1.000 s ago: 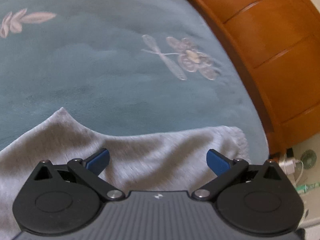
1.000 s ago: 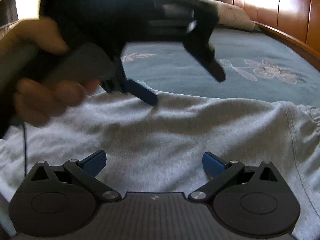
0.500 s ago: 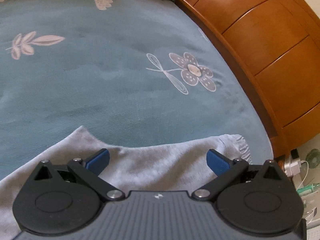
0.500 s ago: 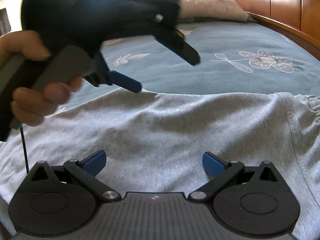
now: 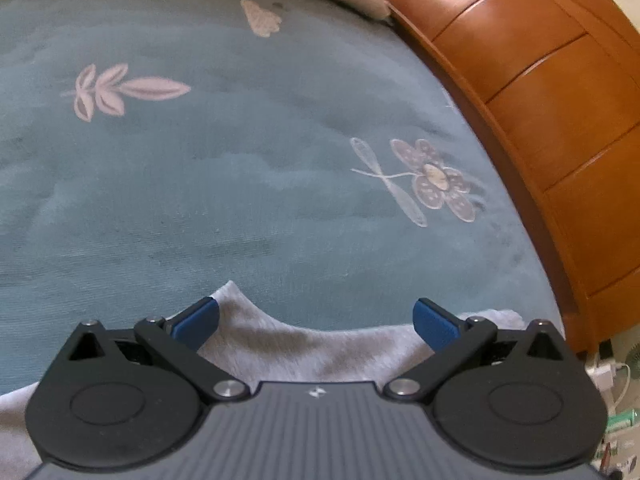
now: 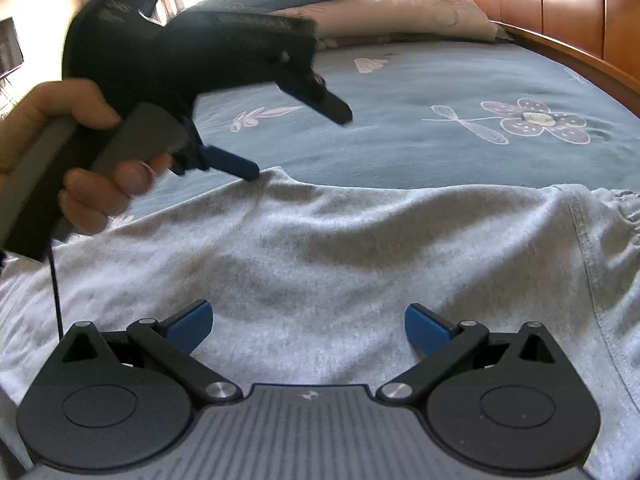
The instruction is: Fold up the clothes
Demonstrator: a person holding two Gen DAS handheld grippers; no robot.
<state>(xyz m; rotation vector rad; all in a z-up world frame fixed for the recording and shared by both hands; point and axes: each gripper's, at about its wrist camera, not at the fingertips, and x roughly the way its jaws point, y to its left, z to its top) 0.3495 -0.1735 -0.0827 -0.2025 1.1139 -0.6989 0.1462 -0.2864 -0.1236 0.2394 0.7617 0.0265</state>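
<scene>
A grey garment [image 6: 360, 256] lies spread on the blue-green bedspread [image 6: 420, 136]. Its far edge rises in a small peak [image 6: 276, 174], and an elastic band [image 6: 624, 216] shows at the right. My left gripper [image 5: 316, 316] is open and empty, hovering over that far edge [image 5: 320, 344]. In the right wrist view the left gripper [image 6: 296, 140] hangs above the peak, its lower blue fingertip [image 6: 232, 164] close to the cloth. My right gripper [image 6: 308, 326] is open and empty over the near middle of the garment.
A wooden bed frame [image 5: 540, 100] runs along the right side of the bedspread [image 5: 240, 180]. Pillows [image 6: 400, 12] lie at the far end. A white plug and cables [image 5: 608, 376] lie on the floor beyond the bed's corner.
My left gripper has drawn back toward the garment's far edge and tilted up, so less grey cloth and more bedspread fill its view. My right gripper has hardly moved.
</scene>
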